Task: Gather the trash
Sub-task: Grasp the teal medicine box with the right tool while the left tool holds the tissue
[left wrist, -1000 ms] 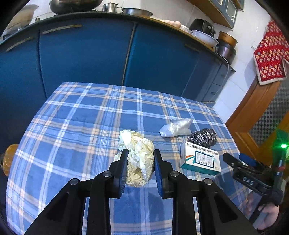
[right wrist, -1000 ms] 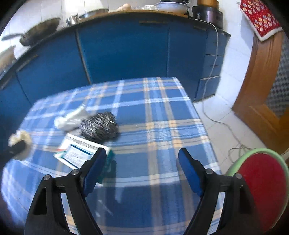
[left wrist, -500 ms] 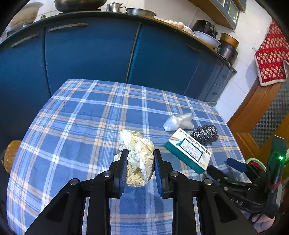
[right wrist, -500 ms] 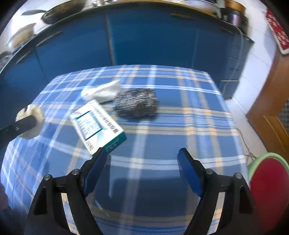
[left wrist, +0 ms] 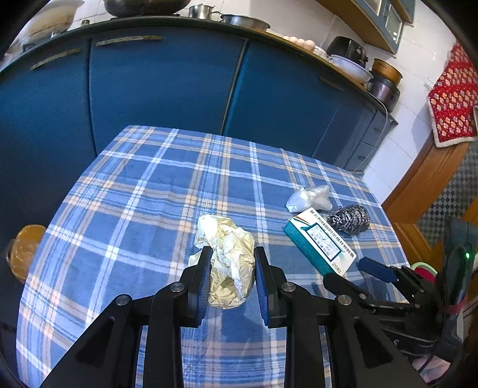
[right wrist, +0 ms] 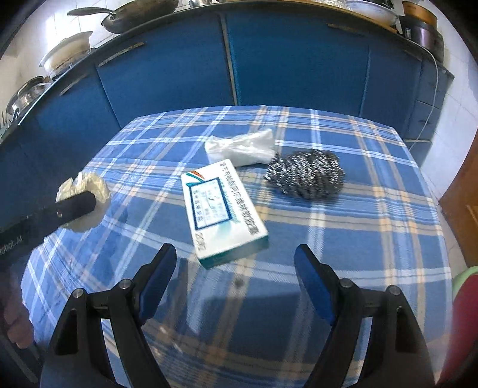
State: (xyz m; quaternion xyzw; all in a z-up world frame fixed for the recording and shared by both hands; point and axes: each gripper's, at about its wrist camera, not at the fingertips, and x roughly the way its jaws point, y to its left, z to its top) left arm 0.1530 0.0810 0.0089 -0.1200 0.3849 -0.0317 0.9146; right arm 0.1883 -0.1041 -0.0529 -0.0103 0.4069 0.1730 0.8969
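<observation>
Trash: a crumpled paper wad point(left wrist: 228, 262), light and soft, sits pinched in the left gripper point(left wrist: 230, 283) above the desk point(left wrist: 143, 191). The box point(right wrist: 222, 209) lies just ahead of the wide-open, empty right gripper point(right wrist: 236, 274); stiff and light, best gripped across its narrow width.

Blue cabinets point(left wrist: 167, 89) standing behind the checked tablecloth point(left wrist: 143, 203). Frying pan point(right wrist: 134, 13) and bowls point(left wrist: 351, 64) sitting along the counter's edge. Red quilted cloth point(left wrist: 454, 98) hanging at right.
</observation>
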